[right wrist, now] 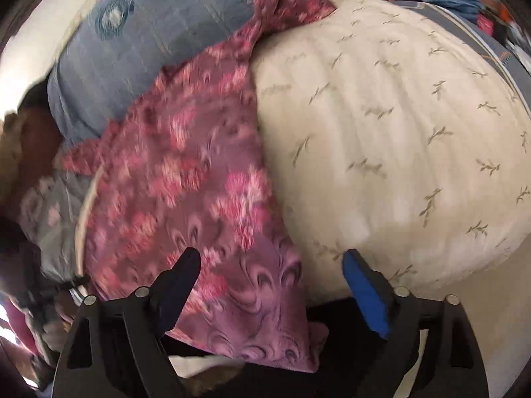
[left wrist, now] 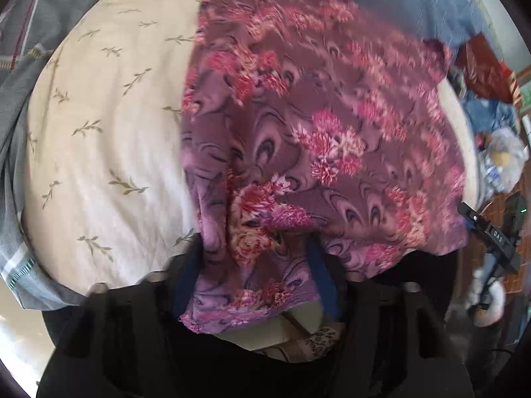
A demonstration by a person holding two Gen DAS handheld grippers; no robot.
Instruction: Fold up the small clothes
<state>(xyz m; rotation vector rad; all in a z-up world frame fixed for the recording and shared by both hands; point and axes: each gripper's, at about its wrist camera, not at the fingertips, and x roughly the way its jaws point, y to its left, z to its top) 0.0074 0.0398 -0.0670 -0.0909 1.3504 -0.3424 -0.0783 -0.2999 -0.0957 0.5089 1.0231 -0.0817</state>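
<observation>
One purple garment [left wrist: 298,139] with pink flowers lies spread over a cream sheet [left wrist: 109,139] printed with small green sprigs, on what looks like a bed. In the left wrist view it fills the centre and right of the frame, and its near hem hangs down at bottom centre between the fingers of the left gripper [left wrist: 255,265]. Cloth covers both fingertips there, so only dark blue pad edges show at its sides; the jaws stand fairly close with the fabric bunched between them, but I cannot tell whether the pads press on it.

In the right wrist view the same garment runs from upper centre down to bottom centre. The right gripper [right wrist: 272,268] has its jaws clearly parted; the left finger lies over the cloth, the blue-padded right finger [right wrist: 363,295] stands apart from it over the sheet, and nothing is pinched.

Motion blur softens the print in both views. A blue patterned cover [right wrist: 159,43] lies beyond the garment at upper left of the right view. Grey striped bedding [left wrist: 20,132] edges the left of the left view. Clutter on a floor at far right there, red and blue items [left wrist: 488,76], is too small to identify.
</observation>
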